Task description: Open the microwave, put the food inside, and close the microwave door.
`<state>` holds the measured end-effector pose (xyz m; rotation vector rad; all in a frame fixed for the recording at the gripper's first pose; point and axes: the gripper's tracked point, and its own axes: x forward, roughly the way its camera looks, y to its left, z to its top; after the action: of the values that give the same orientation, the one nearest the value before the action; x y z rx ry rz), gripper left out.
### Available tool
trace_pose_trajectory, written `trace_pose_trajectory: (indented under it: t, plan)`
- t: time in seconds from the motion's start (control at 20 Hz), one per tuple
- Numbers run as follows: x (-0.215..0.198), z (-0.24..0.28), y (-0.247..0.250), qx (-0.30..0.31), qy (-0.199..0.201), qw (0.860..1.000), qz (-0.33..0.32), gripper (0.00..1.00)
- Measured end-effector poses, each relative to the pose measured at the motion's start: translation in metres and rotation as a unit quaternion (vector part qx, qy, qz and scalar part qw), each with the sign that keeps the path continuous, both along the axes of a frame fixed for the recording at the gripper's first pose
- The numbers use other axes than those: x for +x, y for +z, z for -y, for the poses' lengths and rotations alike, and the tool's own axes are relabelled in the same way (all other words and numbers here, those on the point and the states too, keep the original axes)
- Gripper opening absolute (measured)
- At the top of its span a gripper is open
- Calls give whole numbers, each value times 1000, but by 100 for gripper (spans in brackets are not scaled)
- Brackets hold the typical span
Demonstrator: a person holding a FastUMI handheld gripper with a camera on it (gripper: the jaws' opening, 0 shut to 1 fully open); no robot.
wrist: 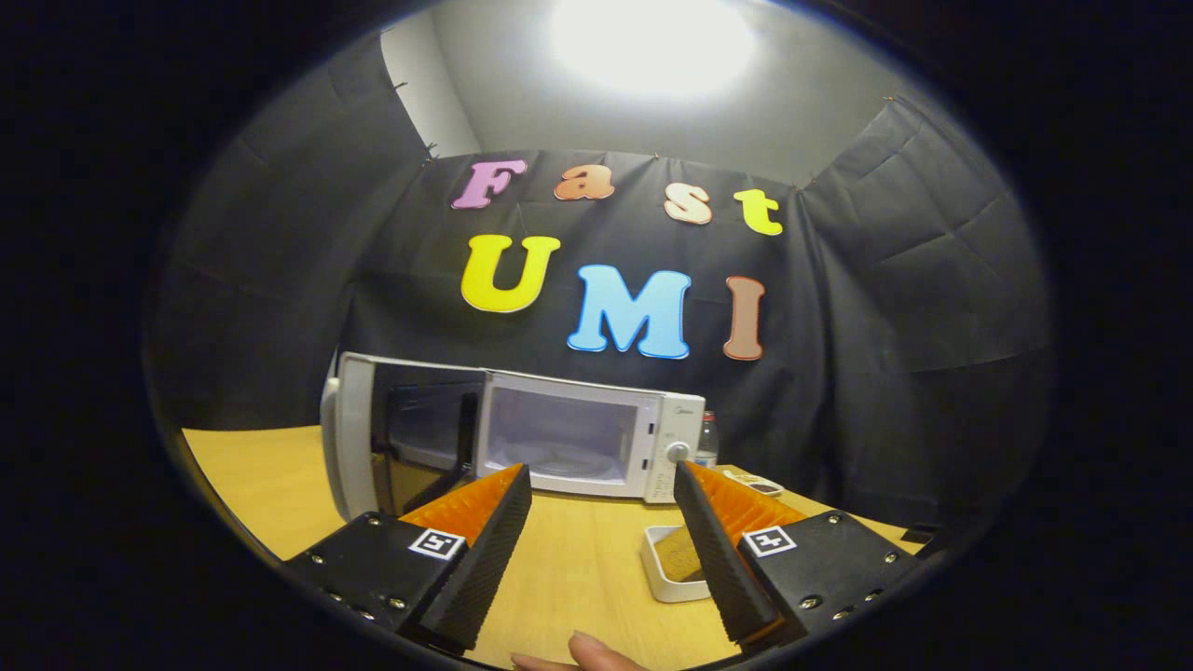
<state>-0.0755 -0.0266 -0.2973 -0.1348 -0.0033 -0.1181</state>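
Note:
A white microwave (643,438) stands at the back of the wooden table (578,568), beyond my fingers. Its door (410,438) is swung open to the left, and the lit cavity (559,433) shows a turntable inside. A white rectangular dish of food (673,559) lies on the table just ahead of my right finger (722,550), partly hidden by it. My gripper (601,485) hovers above the table with its fingers wide apart and nothing between them.
A small bottle (708,440) stands right of the microwave, with a small tray (757,483) on the table near it. A person's fingertips (582,654) show at the near table edge. Black cloth walls close in the booth.

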Motion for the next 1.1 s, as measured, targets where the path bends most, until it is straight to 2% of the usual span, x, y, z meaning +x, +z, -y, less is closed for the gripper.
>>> trace_pose_trajectory:
  t: [0.3,0.45,0.7,0.85,1.05,1.1]
  plan:
    - [7,87,-30,29,-78,996,-33,93]
    - [15,116,-56,67,-92,991,-65,93]
    - [35,137,-98,172,-83,975,-115,95]
    - [44,145,-110,189,-87,970,-127,94]
    - [65,139,-129,232,-65,958,-154,94]
    - [68,136,-128,240,-59,956,-155,86]
